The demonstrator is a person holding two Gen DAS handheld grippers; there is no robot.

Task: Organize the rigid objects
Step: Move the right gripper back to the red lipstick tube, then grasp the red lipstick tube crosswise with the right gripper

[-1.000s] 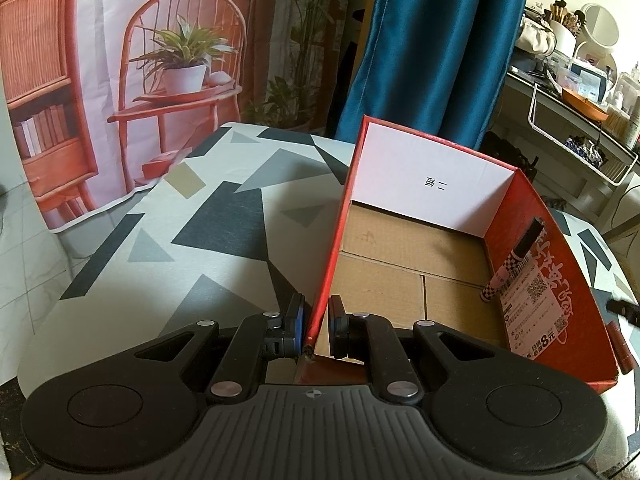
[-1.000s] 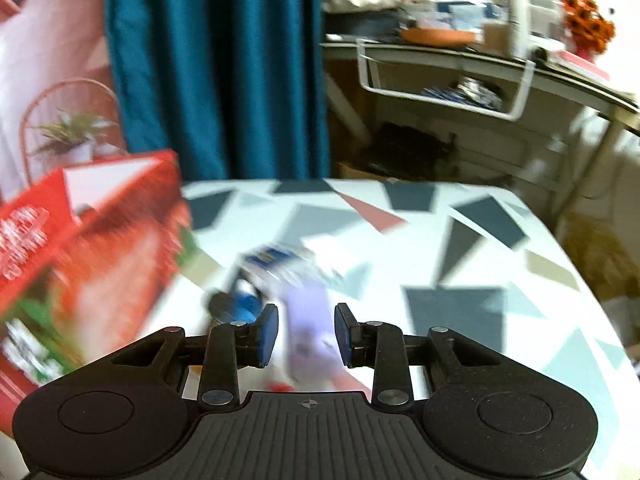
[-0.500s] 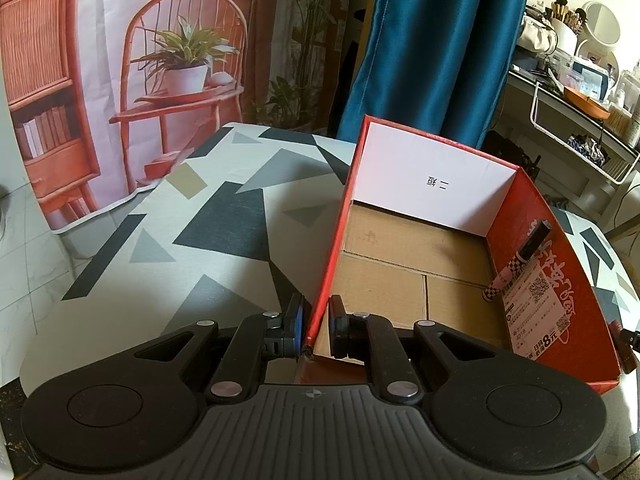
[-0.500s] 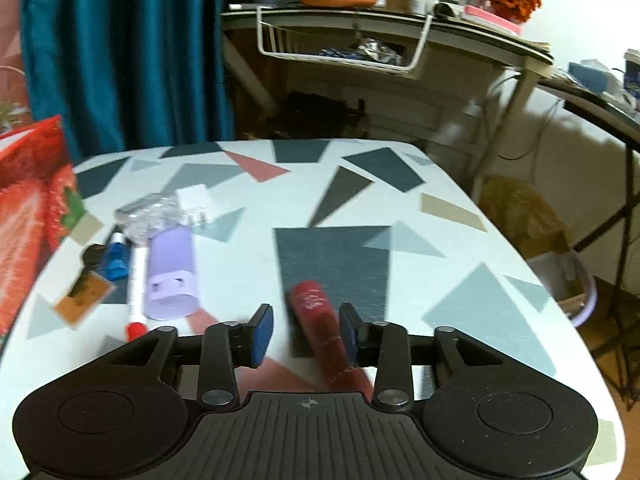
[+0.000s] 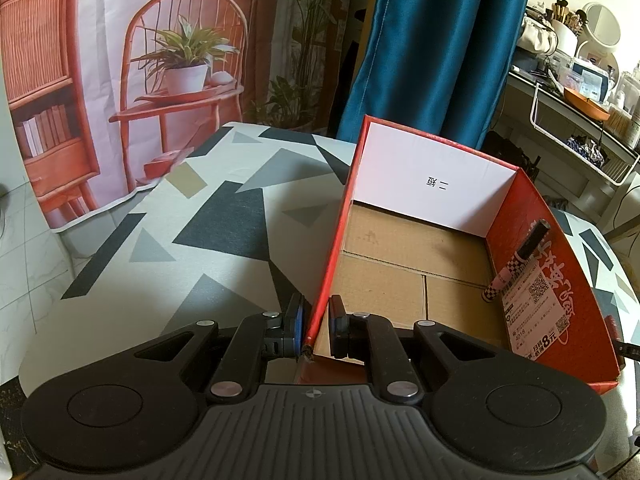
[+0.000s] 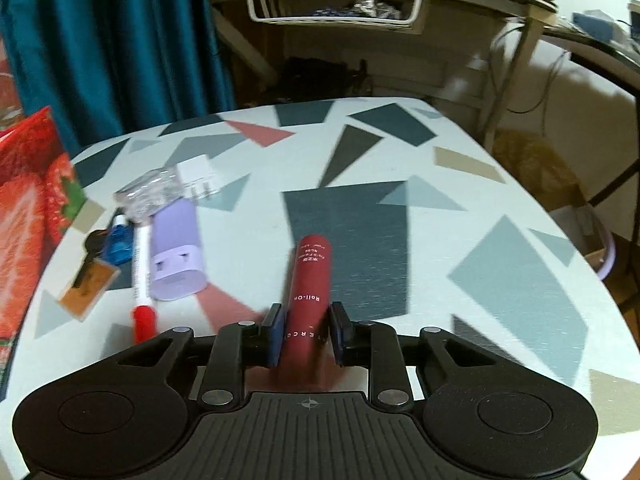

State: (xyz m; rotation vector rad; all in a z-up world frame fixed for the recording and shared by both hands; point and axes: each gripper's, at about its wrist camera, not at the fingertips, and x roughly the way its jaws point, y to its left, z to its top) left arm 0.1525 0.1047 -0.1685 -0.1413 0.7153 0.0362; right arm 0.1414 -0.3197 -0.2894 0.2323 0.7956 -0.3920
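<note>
Swinging away from the box over the last second, the right gripper now straddles the red tube lying on the worktop, fingers slightly apart around it, not yet clamped: likely the next pickup. The left gripper stays level, pinching the box's red wall; a pen leans inside.

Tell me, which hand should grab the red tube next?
The right. The right tongs already straddle the red roll-on tube on the table, while the left tongs are busy gripping the red box wall.
</note>
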